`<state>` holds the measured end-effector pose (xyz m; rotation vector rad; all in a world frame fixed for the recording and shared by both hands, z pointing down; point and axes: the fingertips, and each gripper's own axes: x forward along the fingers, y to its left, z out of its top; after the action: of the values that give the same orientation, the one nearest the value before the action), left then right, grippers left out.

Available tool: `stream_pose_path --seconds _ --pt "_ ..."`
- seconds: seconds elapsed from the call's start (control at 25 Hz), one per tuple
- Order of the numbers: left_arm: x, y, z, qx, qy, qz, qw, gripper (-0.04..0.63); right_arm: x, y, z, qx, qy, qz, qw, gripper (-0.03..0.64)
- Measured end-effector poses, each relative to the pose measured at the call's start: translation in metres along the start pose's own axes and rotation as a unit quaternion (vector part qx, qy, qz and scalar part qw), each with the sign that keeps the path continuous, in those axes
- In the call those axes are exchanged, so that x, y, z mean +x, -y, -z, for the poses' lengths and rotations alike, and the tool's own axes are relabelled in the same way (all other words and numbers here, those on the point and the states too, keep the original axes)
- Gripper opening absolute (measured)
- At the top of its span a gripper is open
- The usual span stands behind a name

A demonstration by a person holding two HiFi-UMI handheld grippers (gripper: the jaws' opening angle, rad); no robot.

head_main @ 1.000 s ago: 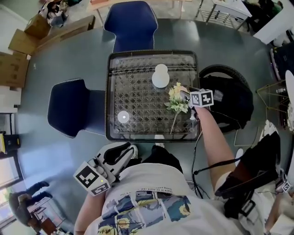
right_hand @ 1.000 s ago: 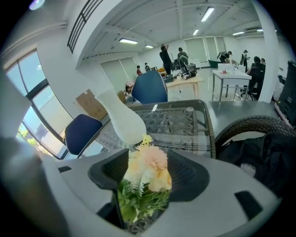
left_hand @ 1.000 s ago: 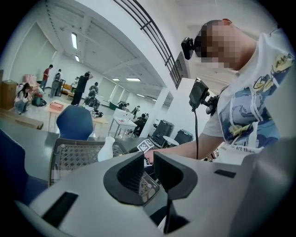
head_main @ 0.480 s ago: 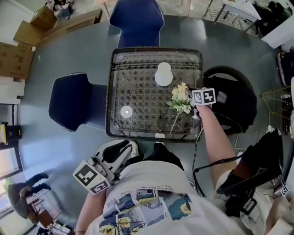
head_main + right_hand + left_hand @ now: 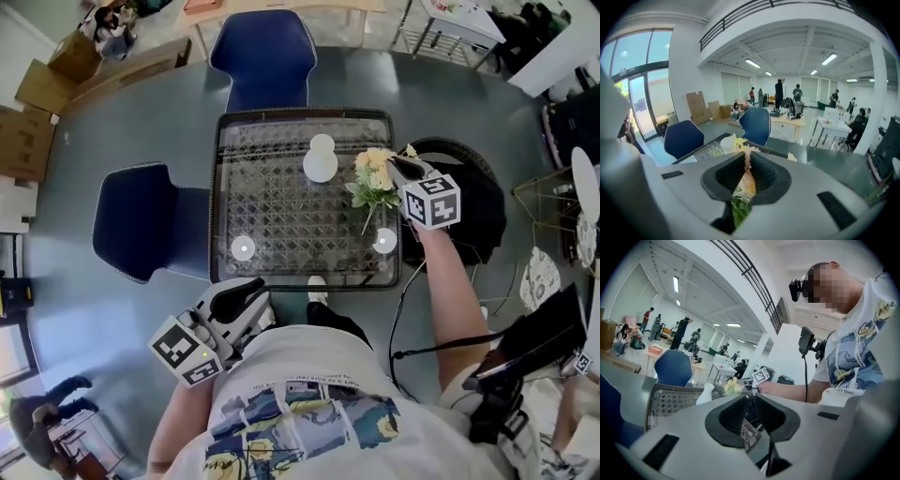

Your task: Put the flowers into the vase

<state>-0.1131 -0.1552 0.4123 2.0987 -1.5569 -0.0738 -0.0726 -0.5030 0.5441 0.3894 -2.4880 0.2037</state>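
Right tool [image 5: 396, 169] grips flowers [image 5: 373, 183] near vase [image 5: 321, 161] — left tool [image 5: 253, 302] clenched, jaws together.

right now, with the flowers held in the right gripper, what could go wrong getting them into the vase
1. The stem hangs long below the flowers, and the vase has a narrow neck, so the tip may miss or tip it.
2. The right gripper pinches close to the blooms, which its fingers may crush.
3. The left gripper is off by the lap, so nothing steadies the vase.
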Motion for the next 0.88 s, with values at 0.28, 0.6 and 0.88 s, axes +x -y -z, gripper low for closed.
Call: stream_pose_path --seconds 0.28,0.6,0.88 --pt "-0.007 0.003 -0.012 0.011 0.024 0.029 0.9993 0.046 -0.077 -0.005 -0.136 -0.087 0.132 0.054 0.986 0.04" --pt "-0.019 0.001 -0.016 0.005 0.048 0.004 0.9988 0.046 -0.089 -0.034 -0.23 -0.165 0.215 0.052 0.961 0.04" --pt "-0.027 -0.005 -0.021 -0.004 0.06 -0.036 0.9976 0.046 -0.053 -0.043 -0.254 -0.182 0.227 0.032 0.956 0.04"
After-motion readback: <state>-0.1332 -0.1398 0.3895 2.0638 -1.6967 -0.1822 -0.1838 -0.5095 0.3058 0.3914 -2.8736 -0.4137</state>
